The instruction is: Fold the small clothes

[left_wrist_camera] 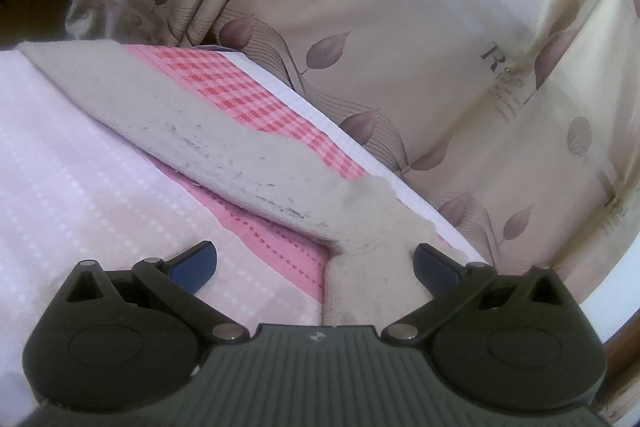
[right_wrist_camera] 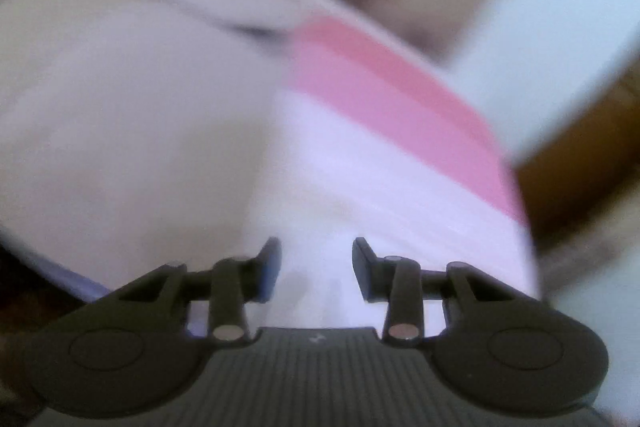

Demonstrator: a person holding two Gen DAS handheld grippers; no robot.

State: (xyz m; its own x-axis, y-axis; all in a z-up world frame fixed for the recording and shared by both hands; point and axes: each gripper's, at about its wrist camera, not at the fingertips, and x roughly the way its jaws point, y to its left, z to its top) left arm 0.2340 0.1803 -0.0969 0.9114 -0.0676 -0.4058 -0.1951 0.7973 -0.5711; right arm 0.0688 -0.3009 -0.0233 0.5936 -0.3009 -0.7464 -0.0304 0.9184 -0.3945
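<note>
Your left hand-held gripper (left_wrist_camera: 314, 265) sits low over the bed (left_wrist_camera: 80, 163), jaws spread wide. The near end of the sock (left_wrist_camera: 224, 143) lies between them, close to the right pad (left_wrist_camera: 434, 265) and unpinched; I'd judge you parked there to steady it. The sock stretches far-left across the pink cloth (left_wrist_camera: 256, 83). Your right hand-held gripper (right_wrist_camera: 316, 269) is part open, holding nothing, over blurred bedding.

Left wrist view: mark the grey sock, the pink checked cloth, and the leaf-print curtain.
grey sock (left_wrist_camera: 224, 147), left wrist view, middle of the long foot part.
pink checked cloth (left_wrist_camera: 240, 87), left wrist view, checked patch beyond the sock.
leaf-print curtain (left_wrist_camera: 400, 67), left wrist view, plain beige area near a leaf.
</note>
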